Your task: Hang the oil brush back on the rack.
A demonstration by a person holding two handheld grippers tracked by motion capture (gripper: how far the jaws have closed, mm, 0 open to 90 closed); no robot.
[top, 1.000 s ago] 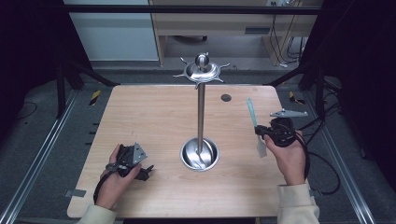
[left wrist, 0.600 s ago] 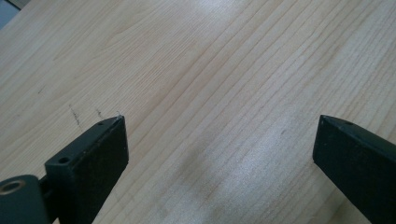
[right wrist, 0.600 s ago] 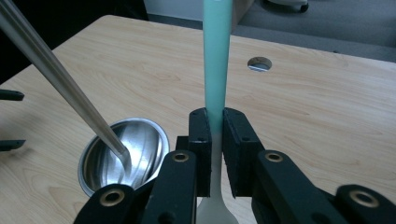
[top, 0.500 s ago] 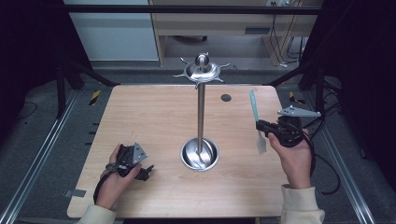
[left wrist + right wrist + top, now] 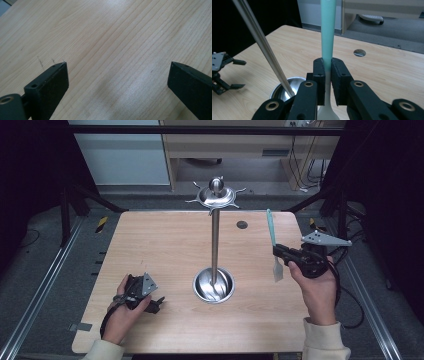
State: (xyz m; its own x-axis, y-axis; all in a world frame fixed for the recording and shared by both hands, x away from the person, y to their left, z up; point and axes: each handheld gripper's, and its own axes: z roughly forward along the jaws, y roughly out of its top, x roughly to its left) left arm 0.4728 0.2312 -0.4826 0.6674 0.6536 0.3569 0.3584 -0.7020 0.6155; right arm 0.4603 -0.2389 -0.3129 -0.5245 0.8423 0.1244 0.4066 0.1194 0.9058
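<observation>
the right hand-held gripper [image 5: 280, 254] has its jaws closed tight on a spatula [image 5: 273, 245], gripping the stem where the teal handle fades into the pale blade; in the right gripper view the spatula [image 5: 328, 32] rises straight up between the closed jaws, blade end below them. compared with a second ago, the tool has swung from a slant to nearly upright, handle tip up, and the gripper has lifted a little and eased away from the stand [image 5: 215, 245], toward the worktop's right edge. the spatula now hangs clear of the worktop [image 5: 160, 245], right of the stand and well apart from its pole, with the handle tip not far below the level of the hooked crown [image 5: 216, 196] at the stand's top.

this reads as lining the tool up for hanging: an upright handle is what a hook on the crown would need, so the next move likely calls for raising it further and carrying it in toward the stand. whether the handle has a hole at its tip i cannot tell.

the left hand-held gripper [image 5: 152, 302] rests on the worktop, left of the stand's bowl-shaped base [image 5: 214, 285], unmoved over the last second. its jaws stand wide apart with nothing between them but bare wood.
</observation>
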